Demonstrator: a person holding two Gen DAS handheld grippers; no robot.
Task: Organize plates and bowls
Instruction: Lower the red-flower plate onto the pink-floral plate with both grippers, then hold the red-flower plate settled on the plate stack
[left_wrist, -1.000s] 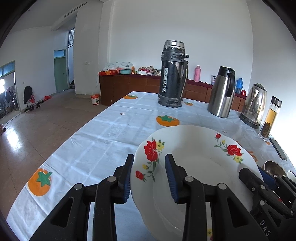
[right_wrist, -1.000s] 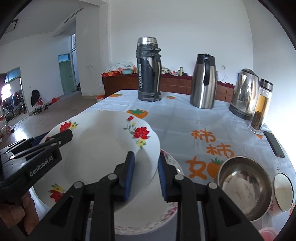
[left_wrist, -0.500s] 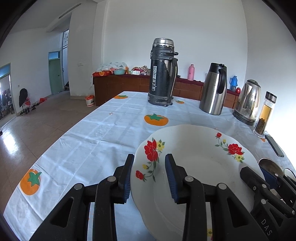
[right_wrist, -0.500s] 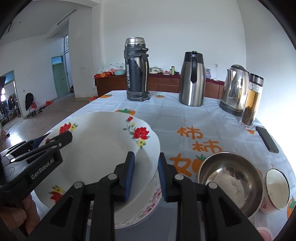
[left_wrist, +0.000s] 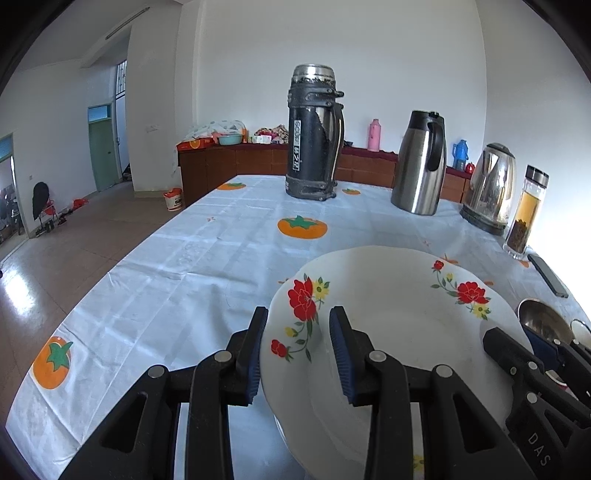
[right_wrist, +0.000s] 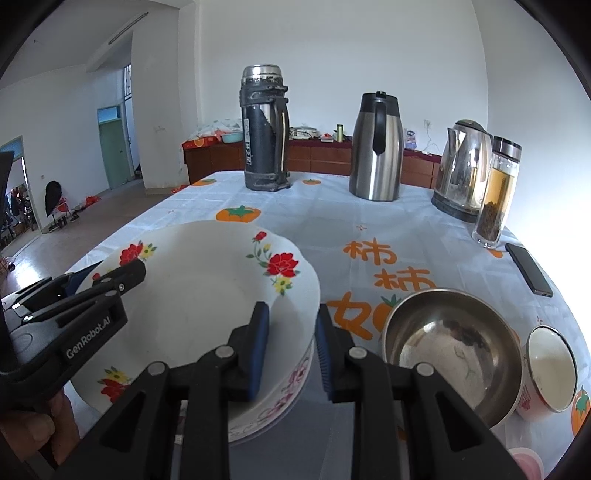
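Observation:
A white plate with red flowers (left_wrist: 399, 325) (right_wrist: 199, 280) is held between both grippers, just above the table. My left gripper (left_wrist: 298, 314) (right_wrist: 110, 273) is shut on its left rim. My right gripper (right_wrist: 291, 308) (left_wrist: 513, 336) is shut on its right rim. Under the held plate lies a second plate with a pink flower rim (right_wrist: 295, 380), mostly hidden; whether the two touch I cannot tell. To the right stand a steel bowl (right_wrist: 450, 347) (left_wrist: 539, 317) and a white enamel cup (right_wrist: 550, 369).
At the back of the table with the persimmon-print cloth (left_wrist: 207, 266) stand a black thermos (right_wrist: 264, 129), a steel jug (right_wrist: 376, 147), a kettle (right_wrist: 461, 166) and a glass tea bottle (right_wrist: 496, 192). A phone (right_wrist: 528, 269) lies near the right edge. A hand (right_wrist: 33, 428) holds the left gripper.
Both grippers have carried the flowered plate slightly down and across, over the pink-rimmed plate, so less of that plate shows. The grips are unchanged.

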